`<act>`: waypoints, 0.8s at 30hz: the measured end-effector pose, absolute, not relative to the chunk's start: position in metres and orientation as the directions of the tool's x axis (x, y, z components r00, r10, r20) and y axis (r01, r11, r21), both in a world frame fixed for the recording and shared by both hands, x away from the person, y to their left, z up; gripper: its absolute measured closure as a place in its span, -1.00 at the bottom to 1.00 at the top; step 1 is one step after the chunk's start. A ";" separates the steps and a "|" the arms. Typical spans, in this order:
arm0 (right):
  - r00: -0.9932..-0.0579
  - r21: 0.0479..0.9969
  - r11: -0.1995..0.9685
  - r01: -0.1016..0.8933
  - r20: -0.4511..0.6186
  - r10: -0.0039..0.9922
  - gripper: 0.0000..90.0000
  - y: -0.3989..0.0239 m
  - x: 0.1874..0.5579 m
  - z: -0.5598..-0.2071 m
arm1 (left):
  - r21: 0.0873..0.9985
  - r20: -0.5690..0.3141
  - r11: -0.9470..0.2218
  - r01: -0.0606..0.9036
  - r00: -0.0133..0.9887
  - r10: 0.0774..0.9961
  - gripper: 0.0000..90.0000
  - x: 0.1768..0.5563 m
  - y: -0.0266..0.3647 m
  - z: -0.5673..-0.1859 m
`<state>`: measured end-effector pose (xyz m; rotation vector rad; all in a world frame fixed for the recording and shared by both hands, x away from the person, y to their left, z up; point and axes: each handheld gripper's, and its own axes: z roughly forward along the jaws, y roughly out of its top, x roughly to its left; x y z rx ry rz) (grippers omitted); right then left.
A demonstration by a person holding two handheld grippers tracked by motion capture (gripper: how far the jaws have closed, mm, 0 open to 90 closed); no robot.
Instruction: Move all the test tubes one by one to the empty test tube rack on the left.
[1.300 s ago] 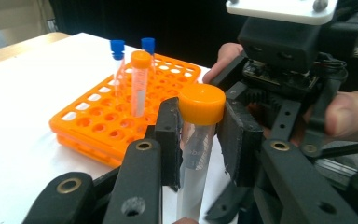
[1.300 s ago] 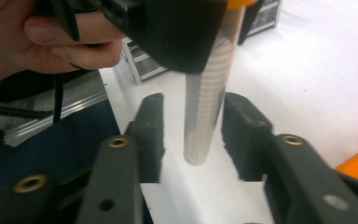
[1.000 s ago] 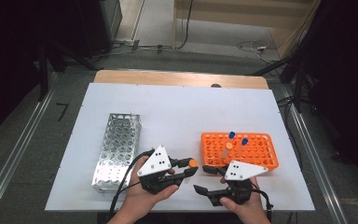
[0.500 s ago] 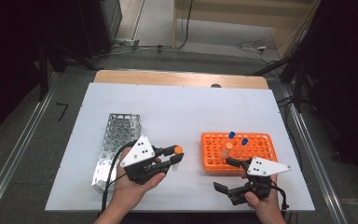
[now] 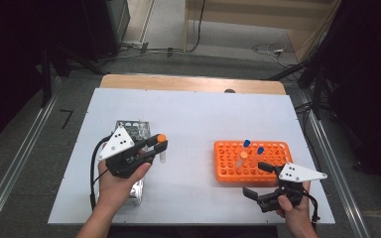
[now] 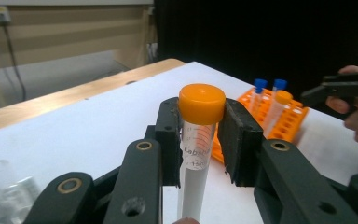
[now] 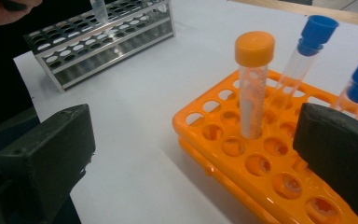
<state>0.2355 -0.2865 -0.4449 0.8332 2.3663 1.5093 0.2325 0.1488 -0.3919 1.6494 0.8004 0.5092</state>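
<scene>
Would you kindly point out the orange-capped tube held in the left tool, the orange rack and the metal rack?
orange-capped tube (image 6: 201, 103), left gripper view, cap.
orange rack (image 5: 228, 174), high view, front-left corner.
metal rack (image 7: 112, 49), right gripper view, side rail.

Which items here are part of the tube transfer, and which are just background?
In the job:
- orange-capped tube, clamped in the left gripper
- metal rack
- orange rack with one orange-capped and two blue-capped tubes
- right gripper, jaws just opened, nothing between them

Lying about:
- cables on the floor
- wooden board behind the table
</scene>
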 end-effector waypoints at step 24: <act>-0.789 0.882 0.296 0.367 0.126 0.602 -1.00 -0.301 0.242 -0.448 | 0.971 -0.096 -0.025 0.239 0.484 0.870 0.56 0.272 0.198 -0.405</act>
